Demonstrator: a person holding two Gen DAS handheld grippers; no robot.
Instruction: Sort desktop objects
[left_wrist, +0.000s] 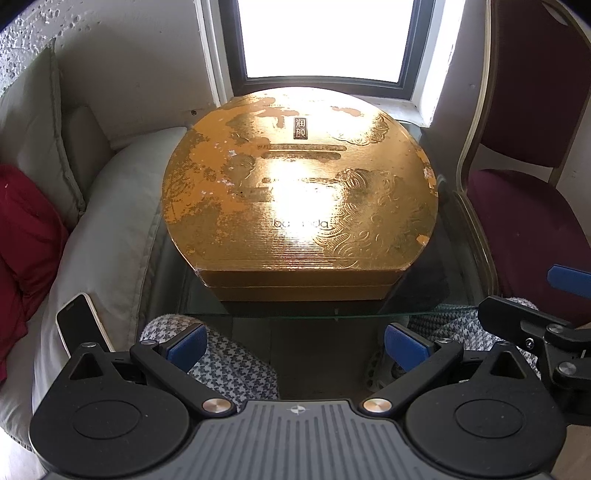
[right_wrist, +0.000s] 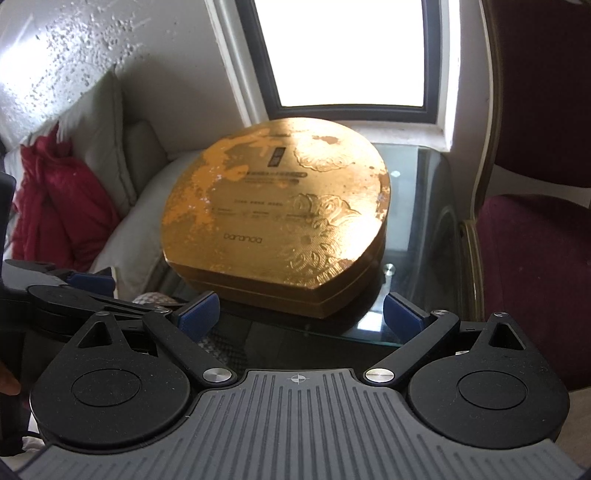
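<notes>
Nearest, the left gripper and right gripper both hang short of the glass desk's near edge, jaws spread wide and holding nothing, touching nothing. Houndstooth-clad knees sit beneath the left one. A phone leans on the pale cushion at the left. On the desk, the gold box stands lid closed, contents unseen, covering most of the top; bare glass shows at its front and right. A maroon chair crowds the right edge, a window beyond.
</notes>
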